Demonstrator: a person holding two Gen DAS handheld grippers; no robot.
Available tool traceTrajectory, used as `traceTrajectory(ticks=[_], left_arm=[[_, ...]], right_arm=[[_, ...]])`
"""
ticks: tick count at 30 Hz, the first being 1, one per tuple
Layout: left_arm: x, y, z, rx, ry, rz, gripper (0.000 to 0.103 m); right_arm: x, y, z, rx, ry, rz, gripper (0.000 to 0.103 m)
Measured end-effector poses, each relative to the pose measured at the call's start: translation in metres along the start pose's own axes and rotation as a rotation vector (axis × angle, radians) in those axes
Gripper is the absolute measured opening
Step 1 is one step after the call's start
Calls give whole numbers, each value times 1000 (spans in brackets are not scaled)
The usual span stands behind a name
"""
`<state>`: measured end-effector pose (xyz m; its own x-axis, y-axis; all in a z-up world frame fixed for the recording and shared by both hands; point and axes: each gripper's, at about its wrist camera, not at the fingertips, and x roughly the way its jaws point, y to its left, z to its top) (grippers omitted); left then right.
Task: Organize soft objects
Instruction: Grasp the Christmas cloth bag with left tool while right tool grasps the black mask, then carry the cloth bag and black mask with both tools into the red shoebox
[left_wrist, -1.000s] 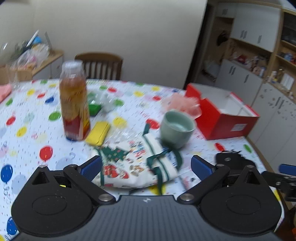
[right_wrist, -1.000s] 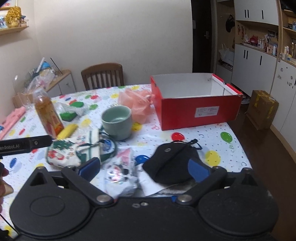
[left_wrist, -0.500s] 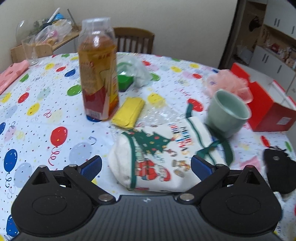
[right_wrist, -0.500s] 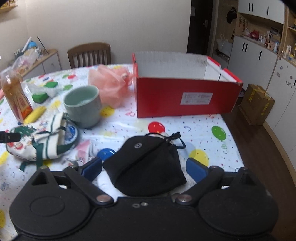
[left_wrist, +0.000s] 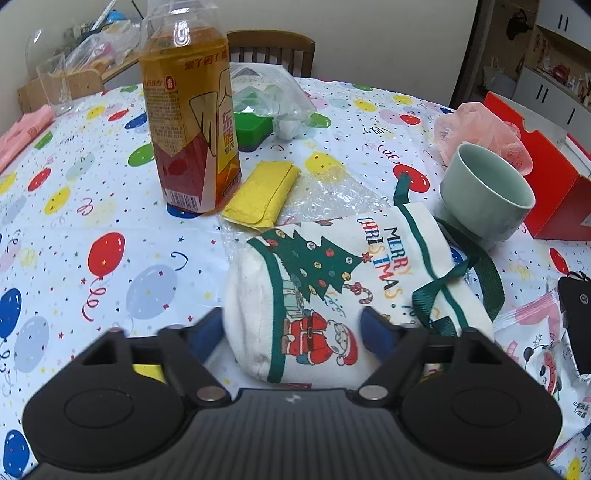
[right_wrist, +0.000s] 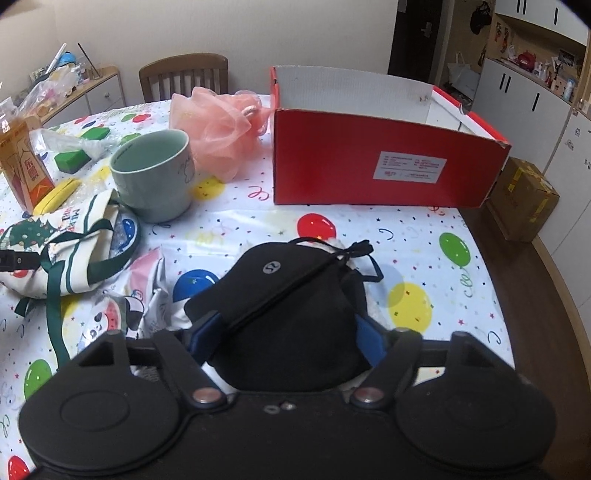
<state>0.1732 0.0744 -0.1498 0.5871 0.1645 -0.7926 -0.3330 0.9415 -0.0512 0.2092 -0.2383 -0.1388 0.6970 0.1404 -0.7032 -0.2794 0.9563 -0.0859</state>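
A white Christmas cloth bag (left_wrist: 332, 273) with green ribbon handles lies on the balloon-print tablecloth. My left gripper (left_wrist: 291, 328) straddles its near end; the jaws are closing and both blue pads (left_wrist: 376, 334) touch the fabric. A black drawstring pouch (right_wrist: 291, 295) sits in my right gripper (right_wrist: 288, 332), whose jaws are closing with the pads (right_wrist: 369, 341) against its sides. A pink mesh puff (right_wrist: 218, 129) rests beside the open red box (right_wrist: 369, 162). The same bag (right_wrist: 74, 254) shows at the left of the right wrist view.
A tea bottle (left_wrist: 188, 107), a yellow pouch (left_wrist: 264, 195) and a green block in clear plastic (left_wrist: 255, 125) stand behind the bag. A pale green cup (left_wrist: 484, 195) sits by its handles. Printed snack packets (right_wrist: 122, 314) lie between bag and pouch. A wooden chair (right_wrist: 184, 75) is beyond the table.
Both grippers dropped toward the table and narrowed. The left one came around the Christmas bag, the right one around the black pouch, pads now touching each.
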Motion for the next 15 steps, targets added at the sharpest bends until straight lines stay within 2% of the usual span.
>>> traceTrajectory(ticks=[4, 8, 15], left_arm=[[-4, 1, 0, -30, 9, -33, 55], [-10, -1, 1, -38, 0, -42, 36], [-24, -4, 1, -16, -32, -67, 26]], right_arm=[[-5, 2, 2, -15, -13, -7, 51], [-9, 3, 4, -23, -28, -29, 33], [-19, 0, 5, -8, -47, -44, 13]])
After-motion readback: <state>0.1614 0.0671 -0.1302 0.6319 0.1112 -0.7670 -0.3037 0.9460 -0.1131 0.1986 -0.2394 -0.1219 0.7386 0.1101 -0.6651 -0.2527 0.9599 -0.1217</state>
